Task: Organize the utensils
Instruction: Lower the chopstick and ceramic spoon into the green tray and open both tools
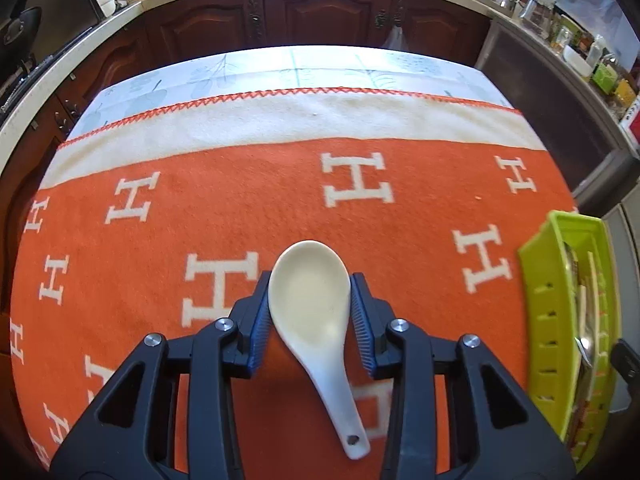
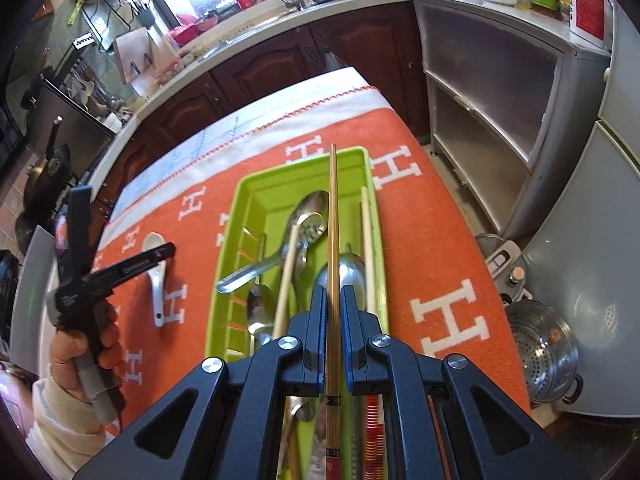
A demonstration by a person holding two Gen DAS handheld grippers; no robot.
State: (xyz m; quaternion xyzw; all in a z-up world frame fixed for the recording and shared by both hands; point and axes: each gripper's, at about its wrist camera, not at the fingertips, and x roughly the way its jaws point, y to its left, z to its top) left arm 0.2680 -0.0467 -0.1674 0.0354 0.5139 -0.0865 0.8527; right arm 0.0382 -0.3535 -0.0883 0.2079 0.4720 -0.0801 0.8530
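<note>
A white ceramic spoon lies on the orange blanket, bowl away from me, handle toward me. My left gripper is open, its jaws on either side of the spoon's bowl with small gaps. The spoon and the left gripper also show at the left of the right wrist view. My right gripper is shut on a brown chopstick and holds it lengthwise over the green tray. The tray holds several metal spoons and pale chopsticks.
The orange blanket with white H marks covers the table. The green tray sits at the table's right edge. Dark wood cabinets and a cluttered counter run behind. A metal steamer pot and a grey cabinet stand at the right.
</note>
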